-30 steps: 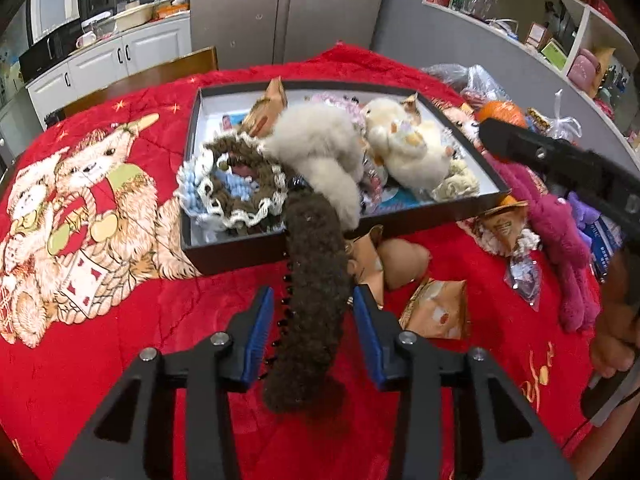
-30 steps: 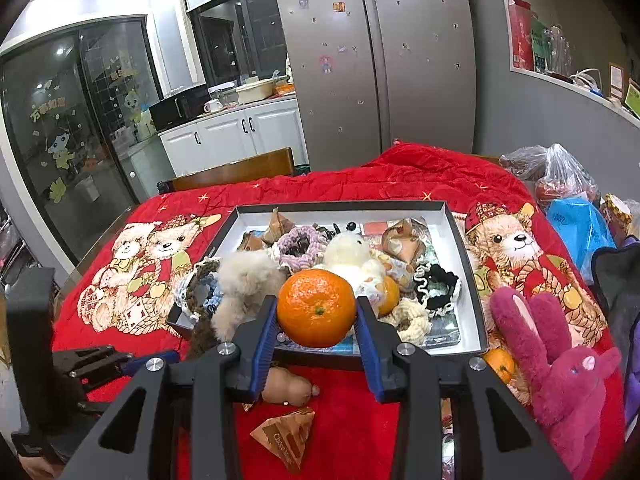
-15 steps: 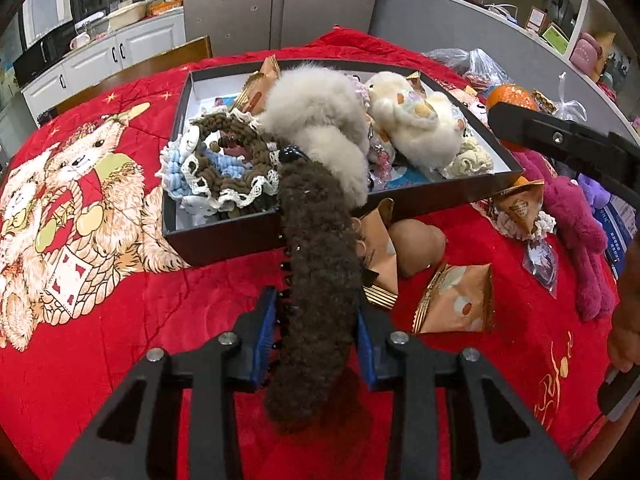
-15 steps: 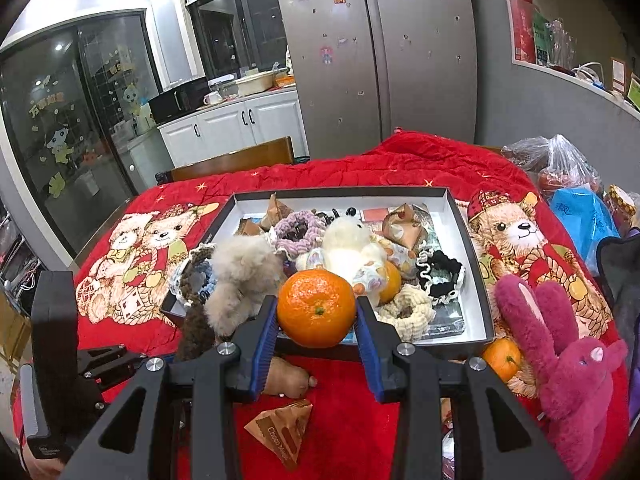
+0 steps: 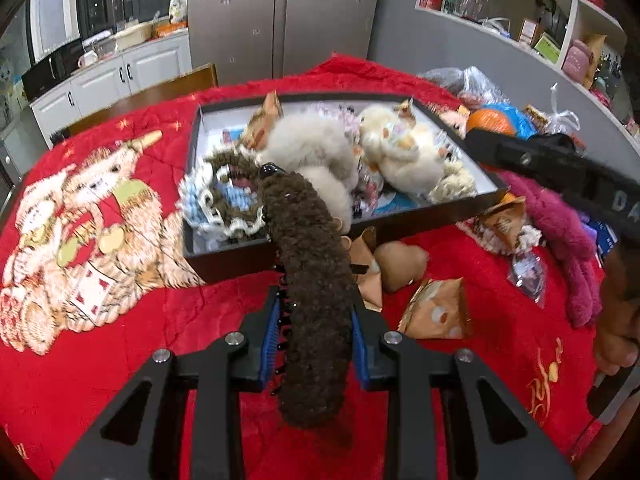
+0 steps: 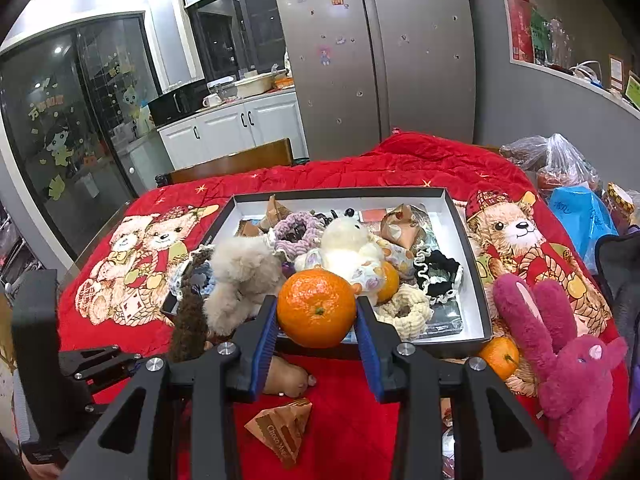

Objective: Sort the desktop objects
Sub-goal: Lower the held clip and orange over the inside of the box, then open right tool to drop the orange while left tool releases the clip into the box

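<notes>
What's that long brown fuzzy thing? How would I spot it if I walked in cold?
Start at the red blanket with the teddy bear print and find the dark shallow box on it. Just in front of its near edge, the left claw is closing on a brown fuzzy hair claw clip. Unlike the round scrunchies nearby, it is long, with black plastic teeth.

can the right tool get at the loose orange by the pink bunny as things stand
Probably not yet. The right tool is already clamped on an orange, so its jaws are full. The loose orange lies uncovered beside the pink bunny; the way is free once it lets go.
</notes>
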Motion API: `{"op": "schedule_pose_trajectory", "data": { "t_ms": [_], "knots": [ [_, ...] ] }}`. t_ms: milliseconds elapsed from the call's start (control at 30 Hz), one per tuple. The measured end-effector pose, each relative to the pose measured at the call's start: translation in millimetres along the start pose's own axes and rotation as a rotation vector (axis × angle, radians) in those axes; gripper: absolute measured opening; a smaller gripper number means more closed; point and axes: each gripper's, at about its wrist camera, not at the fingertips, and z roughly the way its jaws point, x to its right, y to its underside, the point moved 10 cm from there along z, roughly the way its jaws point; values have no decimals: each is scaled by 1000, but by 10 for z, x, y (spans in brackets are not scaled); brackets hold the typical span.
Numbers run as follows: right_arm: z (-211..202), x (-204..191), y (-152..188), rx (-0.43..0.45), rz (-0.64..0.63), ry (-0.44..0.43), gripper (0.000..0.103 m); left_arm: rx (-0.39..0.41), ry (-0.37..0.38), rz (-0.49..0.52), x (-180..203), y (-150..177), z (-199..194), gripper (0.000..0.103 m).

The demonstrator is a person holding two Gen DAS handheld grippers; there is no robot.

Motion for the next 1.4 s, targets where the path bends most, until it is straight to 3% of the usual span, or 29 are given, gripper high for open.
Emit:
{"op": "schedule_pose_trajectory", "data": {
  "t_ms": [333,633,867,1067,1400],
  "knots": [
    [-292,-292,-209,76,-36,-28,39,163,-39,12,16,-448,-669,31],
    [-447,-450,-286,105,-61,-37,39,195,-55,-4,-20,-617,-852,31],
    [-373,-420,-388,98,-77,-21,39,185,-59,-19,-121,-901,-649,31],
    [-181,-340,-561,85,-98,11,39,145,-54,-34,-201,-1262,-202,31],
    [542,-19,-850,10,-53,33,39,85,-19,-100,-450,-1603,510,31]
  ]
}}
